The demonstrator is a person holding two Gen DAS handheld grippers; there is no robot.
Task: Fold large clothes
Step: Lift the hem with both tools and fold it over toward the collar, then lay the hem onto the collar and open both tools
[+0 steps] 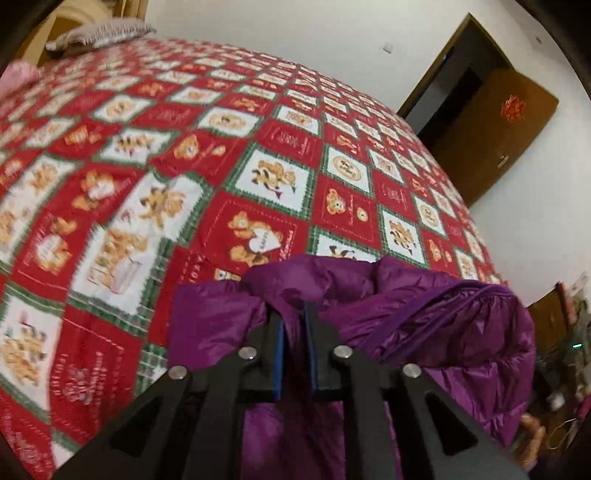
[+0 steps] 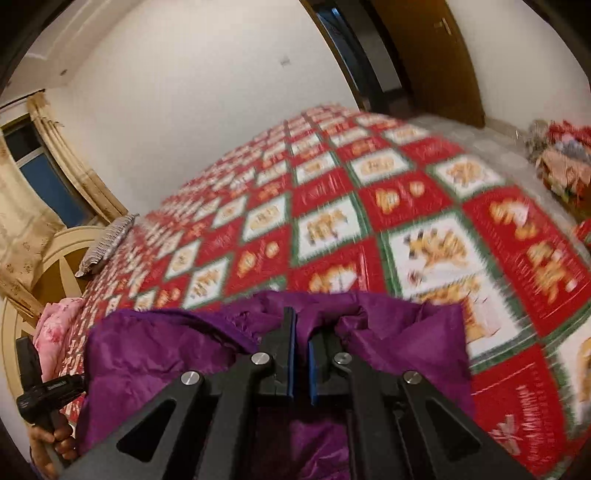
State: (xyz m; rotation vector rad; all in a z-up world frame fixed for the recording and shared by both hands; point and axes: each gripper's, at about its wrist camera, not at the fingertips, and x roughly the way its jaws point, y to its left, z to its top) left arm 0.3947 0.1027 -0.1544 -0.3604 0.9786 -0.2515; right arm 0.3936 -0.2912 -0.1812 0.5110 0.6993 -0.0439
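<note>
The purple jacket [image 1: 424, 325] hangs bunched from both grippers, held up over the near edge of the bed [image 1: 221, 147]; most of its bulk drops below the fingers and out of sight, so how far it is already folded cannot be told.

The left gripper [image 1: 293, 317] has its blue-padded fingers drawn in on a pinch of the shiny fabric; the right gripper [image 2: 308, 325] is likewise clamped on a ridge of cloth [image 2: 166, 343]; both grips look firm, though the cloth seems slippery.

In the left view the jacket spreads rightward from the fingers, with a zip seam [image 1: 461, 295] running off that way; in the right view it spreads leftward, toward the left-hand tool [image 2: 40, 391] seen at the frame's edge; so the held edge seems to run side to side between the two grippers, slack rather than taut, and neither hand is clearly nearer the bed.

The bed lies ahead of and below both grippers; the likely next move is to carry the jacket forward and lay it down flat on the quilt. A pillow [image 1: 99, 35] sits far off at the head, a door [image 1: 491, 118] beyond.
</note>
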